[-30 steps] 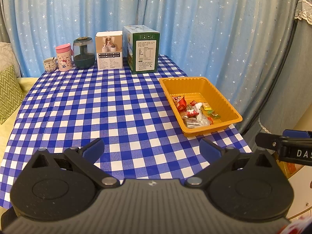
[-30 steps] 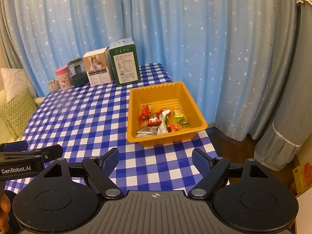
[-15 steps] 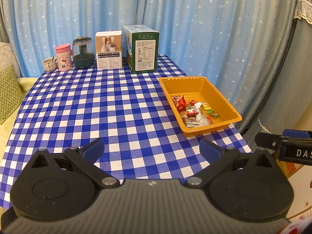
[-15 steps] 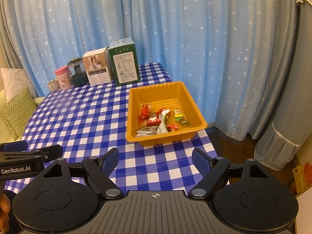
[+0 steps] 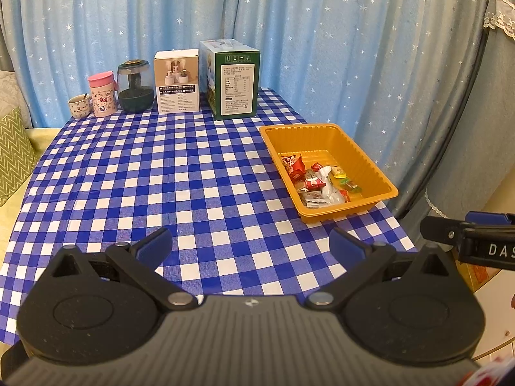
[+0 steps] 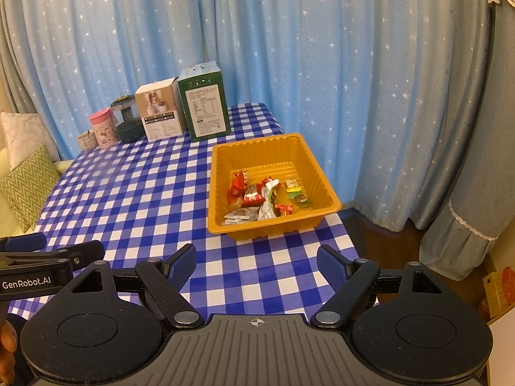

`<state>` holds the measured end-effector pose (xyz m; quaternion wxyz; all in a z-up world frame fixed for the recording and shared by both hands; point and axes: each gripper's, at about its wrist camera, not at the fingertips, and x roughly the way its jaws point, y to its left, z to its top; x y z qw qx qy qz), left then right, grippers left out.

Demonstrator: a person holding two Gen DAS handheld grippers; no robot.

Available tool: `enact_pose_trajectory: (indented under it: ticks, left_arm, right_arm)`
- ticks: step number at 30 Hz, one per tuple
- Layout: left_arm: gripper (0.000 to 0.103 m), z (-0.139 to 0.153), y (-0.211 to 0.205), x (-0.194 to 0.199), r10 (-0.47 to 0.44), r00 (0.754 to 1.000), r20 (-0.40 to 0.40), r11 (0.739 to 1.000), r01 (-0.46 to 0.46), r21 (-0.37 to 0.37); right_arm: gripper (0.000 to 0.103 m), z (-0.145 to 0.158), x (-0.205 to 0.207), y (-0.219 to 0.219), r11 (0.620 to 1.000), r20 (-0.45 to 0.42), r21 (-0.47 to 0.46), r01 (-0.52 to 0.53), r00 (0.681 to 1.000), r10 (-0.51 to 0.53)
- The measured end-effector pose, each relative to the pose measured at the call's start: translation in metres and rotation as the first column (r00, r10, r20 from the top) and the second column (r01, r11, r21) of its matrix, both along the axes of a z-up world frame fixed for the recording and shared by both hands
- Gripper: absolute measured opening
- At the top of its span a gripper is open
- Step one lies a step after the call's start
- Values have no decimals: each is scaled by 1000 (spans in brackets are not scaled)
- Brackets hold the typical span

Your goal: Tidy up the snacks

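Snacks [image 6: 261, 200] lay piled in the orange tray [image 6: 325, 189], ahead of the right gripper [image 6: 256, 265] and ahead-right of the left gripper [image 5: 250, 245]. Risk, as judged: loose wrappers could slip or snag neighbours, and the light tray could shift. Both grippers stood wide open, empty, touching nothing.

We see the table [image 5: 161, 173] with the tray [image 5: 370, 164] at its right edge, near side. Snacks [image 5: 318, 180] lie in the tray, bunched toward its near end. Along the far edge, left to right: small cup [image 5: 79, 106], lidded mug [image 5: 102, 96], jar [image 5: 135, 87], smaller box [image 5: 177, 82], taller box [image 5: 233, 78]. Curtain [image 5: 322, 32] hangs behind and to the right of the table. Cushion [image 5: 13, 151] sits left of the table.
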<state>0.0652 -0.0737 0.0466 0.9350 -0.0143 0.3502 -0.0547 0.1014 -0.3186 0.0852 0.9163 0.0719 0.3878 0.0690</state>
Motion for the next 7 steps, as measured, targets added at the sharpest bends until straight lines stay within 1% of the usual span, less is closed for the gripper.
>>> enact_pose_trajectory:
  ticks: [5, 7]
  left_arm:
    - [103, -1, 1, -2, -8, 1000, 10, 1000, 8, -4]
    - [103, -1, 3, -1, -13, 1000, 5, 1000, 13, -18]
  right_arm:
    - [81, 0, 0, 0, 1000, 0, -1, -1, 1000, 1]
    - [81, 0, 0, 0, 1000, 0, -1, -1, 1000, 1]
